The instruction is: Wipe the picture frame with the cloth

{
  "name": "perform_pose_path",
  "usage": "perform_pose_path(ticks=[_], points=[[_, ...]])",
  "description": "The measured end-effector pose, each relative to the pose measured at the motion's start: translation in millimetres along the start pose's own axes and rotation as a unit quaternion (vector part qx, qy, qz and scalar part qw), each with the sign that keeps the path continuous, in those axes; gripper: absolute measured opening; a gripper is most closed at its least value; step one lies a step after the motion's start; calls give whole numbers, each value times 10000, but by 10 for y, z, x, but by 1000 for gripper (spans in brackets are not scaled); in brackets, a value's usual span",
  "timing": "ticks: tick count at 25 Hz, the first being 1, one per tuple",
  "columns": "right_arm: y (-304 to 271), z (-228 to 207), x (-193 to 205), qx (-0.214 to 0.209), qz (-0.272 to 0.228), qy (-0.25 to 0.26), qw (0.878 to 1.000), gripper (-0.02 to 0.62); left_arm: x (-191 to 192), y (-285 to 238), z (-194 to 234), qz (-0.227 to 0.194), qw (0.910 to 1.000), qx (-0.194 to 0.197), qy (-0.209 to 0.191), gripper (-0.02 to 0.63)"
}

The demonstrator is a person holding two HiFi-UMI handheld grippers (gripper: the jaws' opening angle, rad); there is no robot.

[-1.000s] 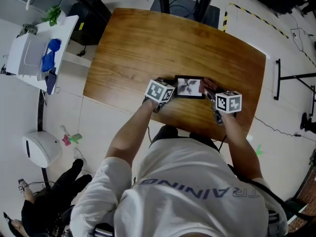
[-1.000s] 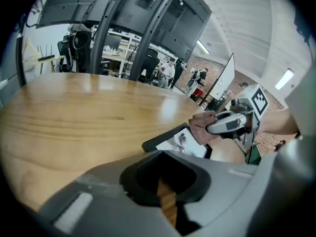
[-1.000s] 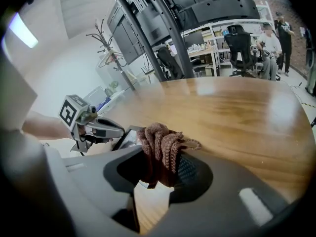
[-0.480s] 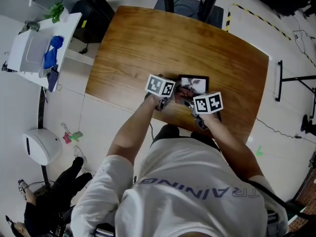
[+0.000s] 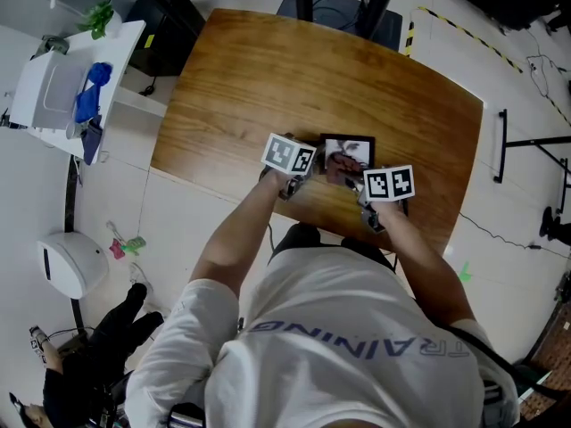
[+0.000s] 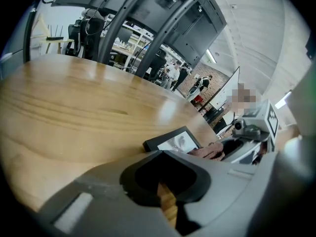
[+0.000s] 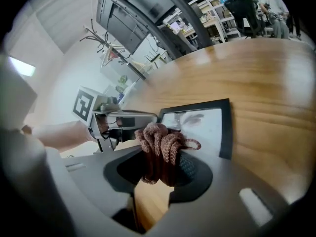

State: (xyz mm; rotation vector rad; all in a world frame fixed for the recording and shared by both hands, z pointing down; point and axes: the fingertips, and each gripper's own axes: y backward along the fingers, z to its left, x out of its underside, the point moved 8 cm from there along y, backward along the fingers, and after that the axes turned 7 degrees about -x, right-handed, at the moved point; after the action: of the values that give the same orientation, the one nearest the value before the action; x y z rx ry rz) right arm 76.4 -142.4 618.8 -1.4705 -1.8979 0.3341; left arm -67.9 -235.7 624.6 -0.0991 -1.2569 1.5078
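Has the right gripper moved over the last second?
Yes. The right gripper, shut on the cloth, has shifted left: it was beside the picture frame's right edge and now sits over the frame's lower right part.

Bright, even light falls from overhead; shadows are short and soft. The table (image 6: 74, 112) carries a pale sheen, and the picture frame (image 7: 197, 125) glares white. Both gripper views bend and darken at the edges, with a blurred foreground.

frame (image 5: 355, 147) near edge hidden, print indistinct
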Motion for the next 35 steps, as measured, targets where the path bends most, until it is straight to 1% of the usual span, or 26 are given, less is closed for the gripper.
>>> perform_pose_path(ticks=[3, 11, 17, 19, 21, 23, 24, 26, 28, 30, 32, 35], points=[[211, -158, 33, 80, -140, -183, 9997, 137, 0, -7, -7, -7, 10000, -35, 1, 5], [667, -459, 120, 442, -445, -340, 9974, 137, 5, 4, -13, -12, 9999, -106, -55, 5], [870, -616, 202, 532, -729, -577, 9942, 138, 20, 0, -18, -24, 9999, -162, -49, 5], [926, -649, 217, 565, -814, -576, 9934, 137, 16, -4, -24, -49, 9998, -198, -64, 5], [975, -631, 178, 493, -984, -480, 9928, 137, -6, 1, -31, -98, 9992, -336, -186, 5], [1052, -566, 115, 333, -1334, -345, 9899, 137, -23, 39, -52, -262, 9974, -571, -348, 5], [1111, -525, 85, 267, -1547, -282, 9872, 137, -30, 85, -73, -432, 9963, -661, -345, 5], [1273, -436, 2, 273, -1957, -66, 9803, 137, -61, 253, -147, -940, 9927, -738, -150, 5], [1488, -293, -142, 435, -2387, 365, 9694, 137, -120, 542, -275, -1563, 9845, -793, -3, 5], [1765, -101, -358, 632, -2938, 878, 9497, 137, -269, 918, -441, -2234, 9702, -937, -74, 5], [2122, 116, -618, 864, -3492, 1409, 9224, 137, -531, 1289, -649, -2860, 9510, -1135, -314, 5], [2662, 473, -924, 1086, -4158, 2072, 8788, 137, -963, 1784, -963, -3627, 9184, -1380, -763, 5]])
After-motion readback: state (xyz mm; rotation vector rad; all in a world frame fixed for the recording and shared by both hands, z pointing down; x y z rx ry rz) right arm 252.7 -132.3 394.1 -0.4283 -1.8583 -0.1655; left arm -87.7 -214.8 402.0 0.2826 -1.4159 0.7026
